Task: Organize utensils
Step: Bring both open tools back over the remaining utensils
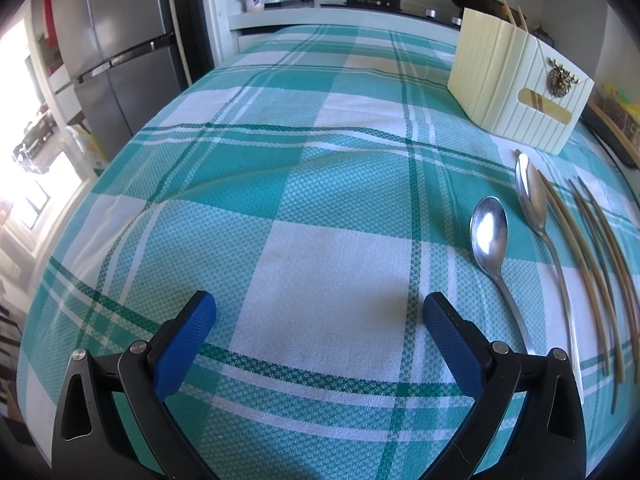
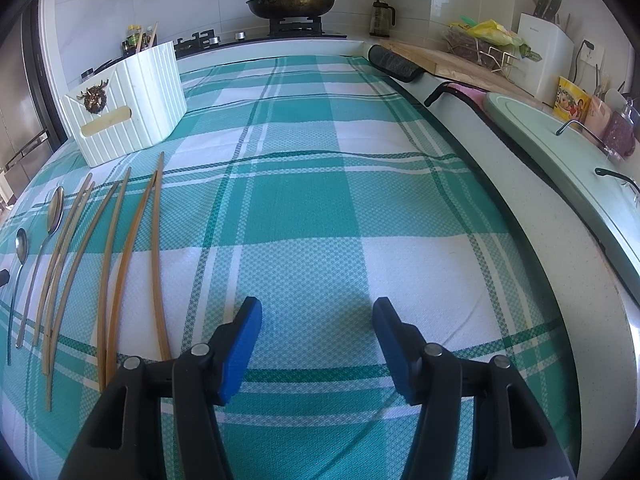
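While both my grippers hang over bare cloth with nothing between their fingers, the whole job lies in the strip between them: the utensils sit to the right of my left gripper and to the left of my right gripper. Both sets of jaws stand spread wide, released.

From the left side, the nearer spoon lies just beyond my right-hand fingertip, bowl up and away from me, handle running back toward my jaws. A second, longer spoon lies just past it, and the chopsticks farther right again. From the right side, the chopsticks come first, the closest one passing just beside my left-hand finger; the spoons lie well beyond them.

Everything runs lengthwise, front to back, roughly in line with my fingers, so I judge a sideways shift would bring my jaws across a shaft. My left looks better placed for the spoons, my right for the chopsticks.

The spoons are shiny metal and flat on the cloth; the chopsticks are thin, pale bamboo, lying loose in rough pairs. The cream holder stands ahead, past their far tips, already with a couple of sticks in it.
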`<action>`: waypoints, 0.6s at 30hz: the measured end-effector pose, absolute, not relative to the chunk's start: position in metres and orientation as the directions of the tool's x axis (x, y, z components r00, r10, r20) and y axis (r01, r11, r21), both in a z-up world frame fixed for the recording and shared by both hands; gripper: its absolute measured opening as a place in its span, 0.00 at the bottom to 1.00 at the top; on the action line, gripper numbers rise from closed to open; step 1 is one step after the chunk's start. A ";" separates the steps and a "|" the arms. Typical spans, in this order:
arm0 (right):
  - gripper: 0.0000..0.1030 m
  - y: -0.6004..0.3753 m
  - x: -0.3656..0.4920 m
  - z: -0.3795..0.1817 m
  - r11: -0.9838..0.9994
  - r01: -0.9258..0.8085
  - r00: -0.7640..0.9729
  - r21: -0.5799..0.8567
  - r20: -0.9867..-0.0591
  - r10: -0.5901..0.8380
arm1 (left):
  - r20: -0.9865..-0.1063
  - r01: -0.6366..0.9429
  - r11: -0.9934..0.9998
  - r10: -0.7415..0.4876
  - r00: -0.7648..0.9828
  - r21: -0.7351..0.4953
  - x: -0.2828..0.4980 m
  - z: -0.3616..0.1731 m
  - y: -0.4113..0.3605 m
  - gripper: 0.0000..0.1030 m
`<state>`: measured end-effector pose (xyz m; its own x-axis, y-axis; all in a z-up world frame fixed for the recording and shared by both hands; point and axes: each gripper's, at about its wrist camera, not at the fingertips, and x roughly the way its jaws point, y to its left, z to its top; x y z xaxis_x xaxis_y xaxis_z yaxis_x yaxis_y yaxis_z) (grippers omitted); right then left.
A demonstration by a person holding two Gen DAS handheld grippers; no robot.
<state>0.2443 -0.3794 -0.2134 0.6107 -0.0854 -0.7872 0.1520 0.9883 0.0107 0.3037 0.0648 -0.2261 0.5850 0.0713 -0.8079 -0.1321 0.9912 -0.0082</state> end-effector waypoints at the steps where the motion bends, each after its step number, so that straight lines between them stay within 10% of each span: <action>1: 0.57 -0.379 0.244 -0.213 0.988 0.152 0.611 0.011 -0.787 -0.085 | -0.808 -0.132 0.991 0.071 0.585 -0.008 0.303 -0.226 0.064 1.00; 18: 0.57 -0.380 0.244 -0.212 0.988 0.152 0.611 0.015 -0.787 -0.082 | -0.808 -0.128 0.991 0.055 0.586 -0.026 0.304 -0.224 0.064 0.99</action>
